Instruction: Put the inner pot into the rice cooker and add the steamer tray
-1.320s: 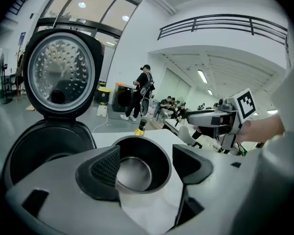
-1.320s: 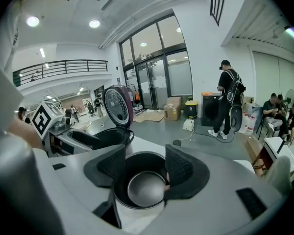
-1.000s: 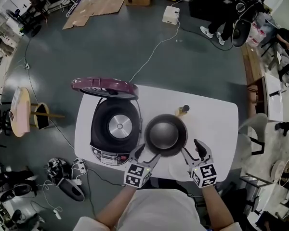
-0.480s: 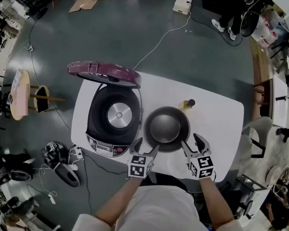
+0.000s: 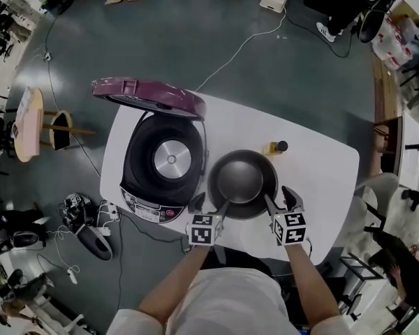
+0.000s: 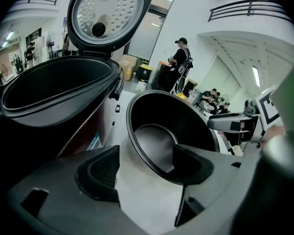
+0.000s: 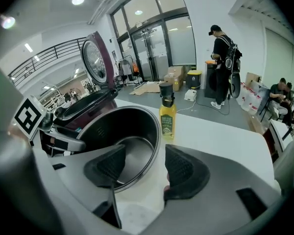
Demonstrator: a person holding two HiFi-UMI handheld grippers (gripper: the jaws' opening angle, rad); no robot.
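The dark inner pot (image 5: 242, 182) stands empty on the white table (image 5: 314, 166), just right of the open rice cooker (image 5: 169, 160), whose purple lid (image 5: 148, 96) is tipped up. My left gripper (image 5: 209, 206) is open at the pot's near-left rim. In the left gripper view the rim (image 6: 137, 153) runs between its two pads. My right gripper (image 5: 280, 201) is open at the near-right rim, with one pad (image 7: 107, 166) inside the pot (image 7: 122, 131) and the other outside. A pale round shape (image 5: 260, 237), perhaps the steamer tray, lies between the grippers.
A small yellow oil bottle (image 5: 276, 147) stands just behind the pot, also visible in the right gripper view as the bottle (image 7: 167, 112). A cable (image 5: 237, 54) runs from the table across the floor. A wooden stool (image 5: 38, 132) stands left of the table. People stand far off.
Both grippers have moved forward to the pot, so their jaws now straddle its near rim. The pot and cooker have not moved on the table.
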